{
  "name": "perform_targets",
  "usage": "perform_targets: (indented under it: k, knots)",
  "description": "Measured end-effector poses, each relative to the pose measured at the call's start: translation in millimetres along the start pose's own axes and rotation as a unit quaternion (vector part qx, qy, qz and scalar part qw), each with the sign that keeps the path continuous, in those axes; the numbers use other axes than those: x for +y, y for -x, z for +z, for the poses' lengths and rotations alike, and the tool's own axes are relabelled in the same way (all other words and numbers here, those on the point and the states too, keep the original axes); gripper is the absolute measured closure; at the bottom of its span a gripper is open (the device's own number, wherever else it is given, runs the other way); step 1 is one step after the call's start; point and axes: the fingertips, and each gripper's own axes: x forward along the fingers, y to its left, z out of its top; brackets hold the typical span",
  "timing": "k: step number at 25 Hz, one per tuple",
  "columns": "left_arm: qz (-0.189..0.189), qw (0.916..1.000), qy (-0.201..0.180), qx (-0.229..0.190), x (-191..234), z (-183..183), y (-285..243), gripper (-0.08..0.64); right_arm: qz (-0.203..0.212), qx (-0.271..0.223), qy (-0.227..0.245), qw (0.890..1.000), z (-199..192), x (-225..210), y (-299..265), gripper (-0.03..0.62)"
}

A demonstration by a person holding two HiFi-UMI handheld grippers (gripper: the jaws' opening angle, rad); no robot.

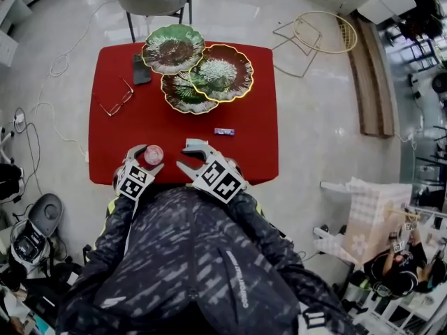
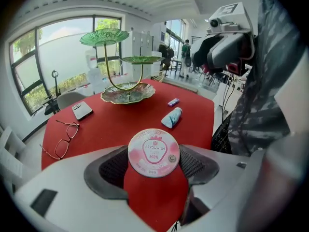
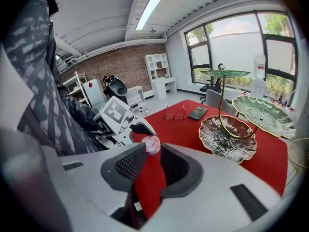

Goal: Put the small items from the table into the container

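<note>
Pink round tin [image 2: 153,151] is clamped between my left gripper's [image 2: 153,157] pads at the table's near edge; its lid reads ASYOUWISH and ≥18% (smaller print illegible). My right gripper [image 3: 152,161] stands narrowly parted, empty. The tiered dishes [image 2: 128,92] hold nothing yet; a blue packet [image 2: 172,117] and purple bar [image 2: 173,102] remain on the red table [image 2: 111,124]
</note>
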Motion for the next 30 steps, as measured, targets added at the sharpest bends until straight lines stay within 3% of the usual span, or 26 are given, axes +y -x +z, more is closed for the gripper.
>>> perform_targets:
  k: [9, 17, 30]
  knots:
    - [-0.011, 0.9985, -0.049, -0.022, 8, 57, 37, 0.229, -0.009, -0.01, -0.011, 1.0, -1, -6, 5, 0.491]
    - [-0.008, 0.9921, -0.113, -0.053, 16, 125, 78, 0.229, -0.017, -0.018, -0.026, 0.999, 0, -9, 15, 0.491]
    - [-0.002, 0.9839, -0.153, -0.092, 54, 216, 117, 0.229, -0.028, -0.029, -0.045, 0.998, 3, -14, 17, 0.491]
